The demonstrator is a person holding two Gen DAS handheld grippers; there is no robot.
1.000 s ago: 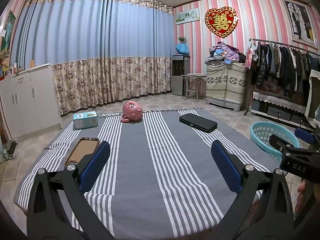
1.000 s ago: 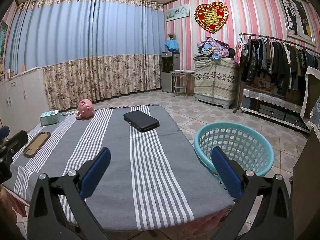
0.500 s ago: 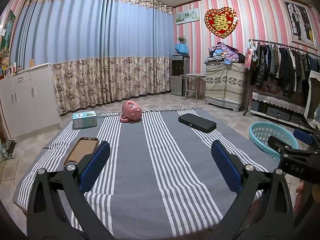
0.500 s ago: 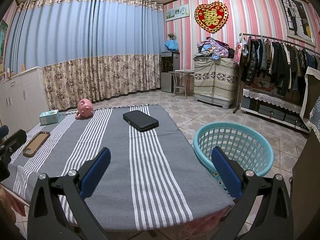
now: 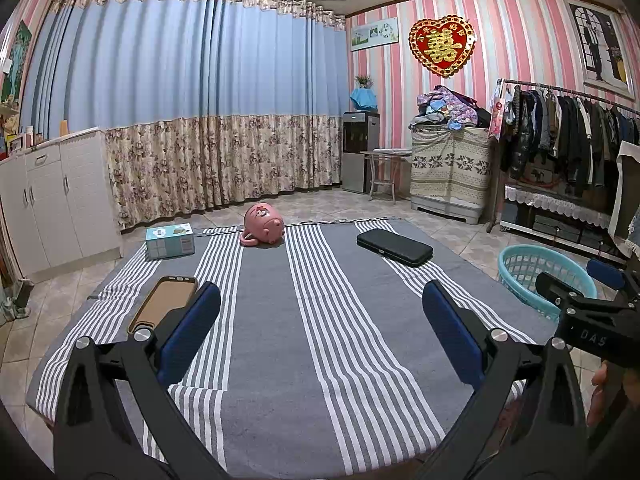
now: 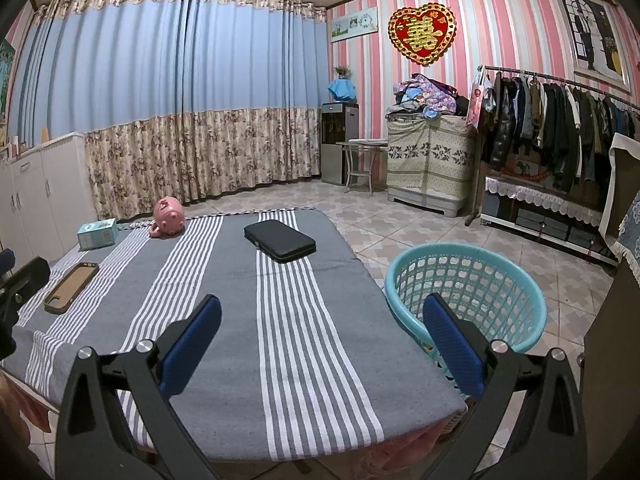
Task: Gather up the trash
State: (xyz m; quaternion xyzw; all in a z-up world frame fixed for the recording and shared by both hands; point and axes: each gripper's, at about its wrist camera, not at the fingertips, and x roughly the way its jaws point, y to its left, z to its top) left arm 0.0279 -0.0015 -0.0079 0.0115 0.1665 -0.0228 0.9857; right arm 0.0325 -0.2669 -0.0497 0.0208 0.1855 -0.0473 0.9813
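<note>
Blue curtains (image 5: 192,80) with a floral hem span the back wall, white cabinets (image 5: 52,196) at their left. A red heart ornament (image 5: 441,46) hangs on the pink striped wall above a covered chest (image 5: 450,168) piled with clothes. Beside it, a rack (image 5: 568,128) of dark coats. A water dispenser (image 5: 360,152) stands in the corner, a small table (image 5: 386,172) just beside it.

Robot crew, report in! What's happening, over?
Left gripper open, empty. Right gripper open, empty. Phone case, black case, pink toy, box lying on table; basket beside it. Nothing blocking.
</note>
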